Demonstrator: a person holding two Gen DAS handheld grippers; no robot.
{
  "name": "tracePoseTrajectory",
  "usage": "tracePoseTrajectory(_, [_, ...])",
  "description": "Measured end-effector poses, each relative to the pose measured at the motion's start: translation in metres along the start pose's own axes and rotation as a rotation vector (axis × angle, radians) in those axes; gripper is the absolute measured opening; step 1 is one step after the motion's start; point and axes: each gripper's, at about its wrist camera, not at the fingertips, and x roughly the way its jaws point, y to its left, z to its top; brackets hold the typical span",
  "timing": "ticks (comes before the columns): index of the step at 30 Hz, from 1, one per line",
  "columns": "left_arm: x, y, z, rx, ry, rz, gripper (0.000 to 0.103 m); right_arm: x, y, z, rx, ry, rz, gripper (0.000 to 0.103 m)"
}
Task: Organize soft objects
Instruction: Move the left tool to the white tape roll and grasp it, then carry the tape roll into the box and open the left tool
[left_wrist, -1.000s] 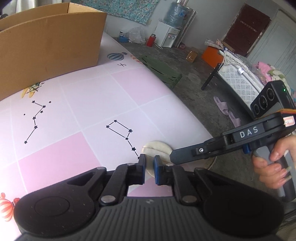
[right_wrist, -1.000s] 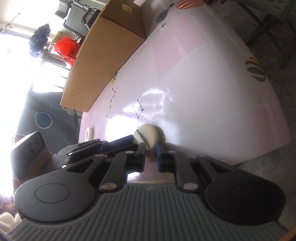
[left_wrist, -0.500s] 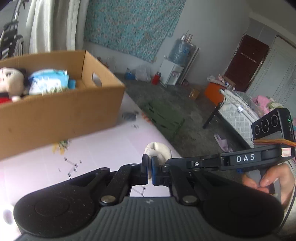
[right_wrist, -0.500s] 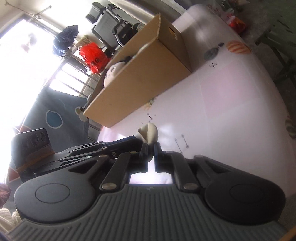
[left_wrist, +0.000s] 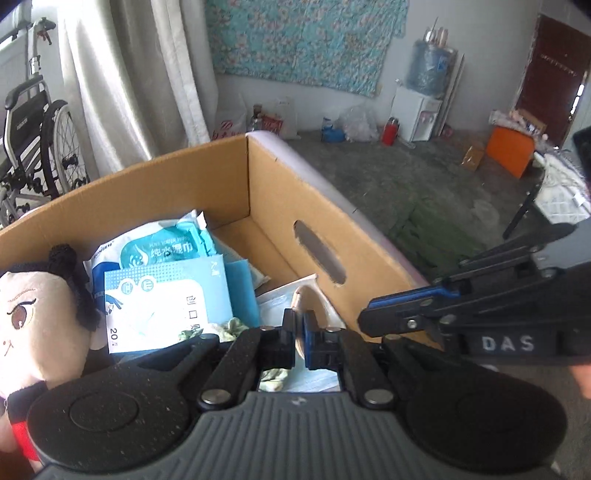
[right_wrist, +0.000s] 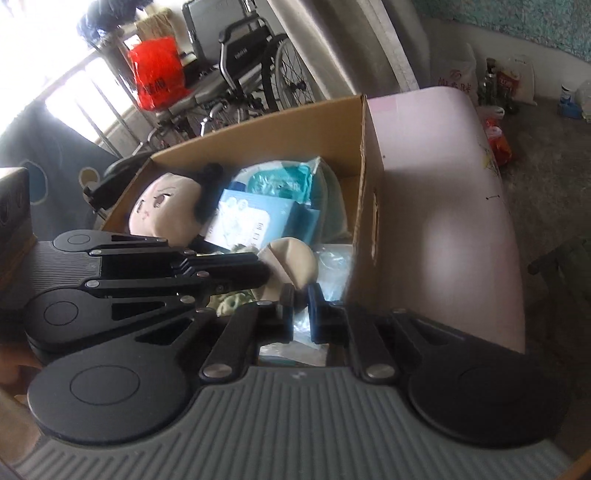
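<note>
A round cream powder puff (right_wrist: 291, 264) hangs over the open cardboard box (left_wrist: 280, 206). My left gripper (left_wrist: 299, 334) is shut on the puff's edge (left_wrist: 300, 299). My right gripper (right_wrist: 301, 308) has its jaws slightly apart, just below the puff; whether it still grips is unclear. In the left wrist view the right gripper's fingers (left_wrist: 402, 314) sit to the right, beside the box wall. The box holds a plush doll (left_wrist: 33, 314), wet-wipe packs (left_wrist: 162, 254), a blue mask pack (left_wrist: 166, 306) and a green cloth (left_wrist: 232, 326).
The box (right_wrist: 258, 136) stands on the pink table (right_wrist: 443, 221). A wheelchair (right_wrist: 251, 62) and a red bag (right_wrist: 157, 72) stand beyond it. Curtain (left_wrist: 140, 81), water dispenser (left_wrist: 421, 99) and an orange box (left_wrist: 511, 147) are on the far side of the room.
Both grippers lifted the puff off the pink table and carried it over the open box. The right gripper's jaws have parted slightly.
</note>
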Motion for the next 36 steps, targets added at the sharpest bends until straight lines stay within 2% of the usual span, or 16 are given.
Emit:
tracePoseTrajectory(3, [0.024,0.005,0.001,-0.017,0.071,0.023,0.007,0.008,0.009,0.001,-0.071,0.029,-0.042,0.005])
tracePoseTrajectory(5, [0.031,0.016,-0.004,-0.06,0.097,-0.024,0.029,0.007,0.016,-0.004,-0.098,0.023,-0.066,0.005])
tracePoseTrajectory(7, [0.037,0.025,-0.006,-0.1,0.128,-0.045,0.031,-0.001,0.02,-0.009,-0.102,-0.003,-0.082,0.007])
tracePoseTrajectory(9, [0.036,0.031,-0.008,-0.119,0.129,-0.013,0.035,-0.015,0.023,-0.015,-0.087,-0.03,-0.076,0.007])
tracePoseTrajectory(13, [-0.007,0.036,-0.016,-0.142,0.032,0.001,0.05,-0.05,0.033,-0.021,-0.099,-0.102,-0.029,0.008])
tracePoseTrajectory(17, [-0.099,0.045,-0.053,-0.182,-0.105,0.022,0.062,-0.083,0.058,-0.035,-0.132,-0.147,0.114,0.008])
tracePoseTrajectory(19, [-0.14,0.055,-0.081,-0.221,-0.14,0.043,0.061,-0.088,0.078,-0.049,-0.158,-0.125,0.214,0.009])
tracePoseTrajectory(21, [-0.179,0.067,-0.122,-0.295,-0.156,0.104,0.058,-0.08,0.103,-0.069,-0.177,-0.056,0.325,0.009])
tracePoseTrajectory(22, [-0.187,0.072,-0.139,-0.312,-0.147,0.118,0.054,-0.07,0.115,-0.08,-0.178,-0.012,0.372,0.01])
tracePoseTrajectory(24, [-0.191,0.081,-0.176,-0.329,-0.068,0.162,0.043,-0.042,0.137,-0.103,-0.171,0.085,0.434,0.012])
tracePoseTrajectory(26, [-0.18,0.093,-0.213,-0.356,0.032,0.208,0.033,-0.006,0.157,-0.125,-0.152,0.176,0.429,0.012])
tracePoseTrajectory(28, [-0.168,0.1,-0.237,-0.39,0.072,0.192,0.033,0.026,0.17,-0.141,-0.134,0.243,0.415,0.014])
tracePoseTrajectory(31, [-0.157,0.108,-0.261,-0.419,0.079,0.17,0.032,0.062,0.179,-0.154,-0.041,0.294,0.378,0.014])
tracePoseTrajectory(33, [-0.151,0.111,-0.268,-0.442,0.078,0.158,0.018,0.075,0.183,-0.155,-0.006,0.313,0.38,0.015])
tracePoseTrajectory(34, [-0.149,0.112,-0.268,-0.45,0.059,0.156,0.014,0.078,0.185,-0.155,-0.004,0.311,0.369,0.019])
tracePoseTrajectory(36, [-0.147,0.111,-0.267,-0.432,0.054,0.173,0.013,0.089,0.193,-0.154,-0.02,0.317,0.338,0.02])
